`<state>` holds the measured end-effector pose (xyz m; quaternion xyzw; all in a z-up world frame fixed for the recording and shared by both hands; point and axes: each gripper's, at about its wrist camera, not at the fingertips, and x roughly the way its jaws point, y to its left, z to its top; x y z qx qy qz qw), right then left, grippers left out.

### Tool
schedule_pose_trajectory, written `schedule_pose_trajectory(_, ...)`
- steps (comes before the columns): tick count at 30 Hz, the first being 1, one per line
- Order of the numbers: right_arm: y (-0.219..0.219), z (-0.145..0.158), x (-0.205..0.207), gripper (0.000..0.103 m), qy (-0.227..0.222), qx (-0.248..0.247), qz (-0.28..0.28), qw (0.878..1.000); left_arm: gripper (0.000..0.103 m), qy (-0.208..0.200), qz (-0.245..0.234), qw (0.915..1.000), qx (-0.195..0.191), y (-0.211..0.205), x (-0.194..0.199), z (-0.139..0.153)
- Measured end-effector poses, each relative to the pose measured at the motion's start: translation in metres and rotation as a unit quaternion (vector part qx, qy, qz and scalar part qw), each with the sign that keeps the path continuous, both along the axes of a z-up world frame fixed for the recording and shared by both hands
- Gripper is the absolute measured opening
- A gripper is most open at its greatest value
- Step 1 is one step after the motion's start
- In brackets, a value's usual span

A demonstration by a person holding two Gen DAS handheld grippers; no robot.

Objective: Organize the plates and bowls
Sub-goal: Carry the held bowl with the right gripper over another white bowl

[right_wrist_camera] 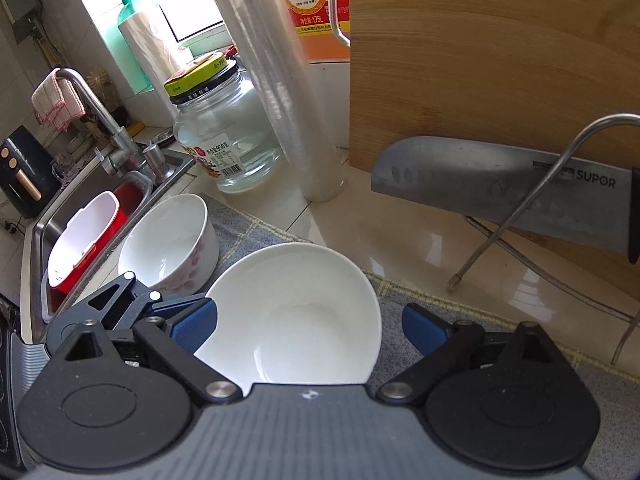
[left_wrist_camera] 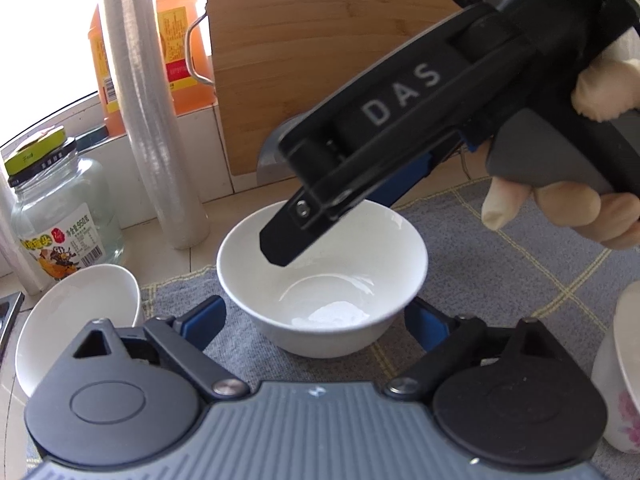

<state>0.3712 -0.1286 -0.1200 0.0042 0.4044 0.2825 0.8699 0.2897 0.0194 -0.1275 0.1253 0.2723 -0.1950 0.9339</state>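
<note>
Your left gripper (left_wrist_camera: 314,326) and right gripper (right_wrist_camera: 310,326) both gape around the glossy white ceramic bowl (left_wrist_camera: 322,276); pinch its slippery, brittle rim.

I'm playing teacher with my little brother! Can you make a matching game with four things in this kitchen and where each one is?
Things:
1. white bowl
2. knife
3. cloth
4. jar

Places:
A. draped over the tap
B. leaning on the wooden board
C. between the right gripper's open blue fingers
D. on the counter, beside the clear plastic roll

Pairs: 1-C, 2-B, 3-A, 4-D
</note>
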Motion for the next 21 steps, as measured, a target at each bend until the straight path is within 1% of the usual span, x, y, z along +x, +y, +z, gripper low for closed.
schedule_pose_trajectory(8,-0.0003,-0.0038,0.0023,0.084,0.009,0.006,0.004,1.0,0.091,-0.001,-0.006,1.0,-0.007,0.0012,0.0004,0.001)
schedule_pose_trajectory(21,-0.0007,-0.0047,0.002,0.082,0.016,0.014,0.006,1.0,0.09,-0.001,-0.009,0.9999,-0.006,0.0018,0.0007,0.0013)
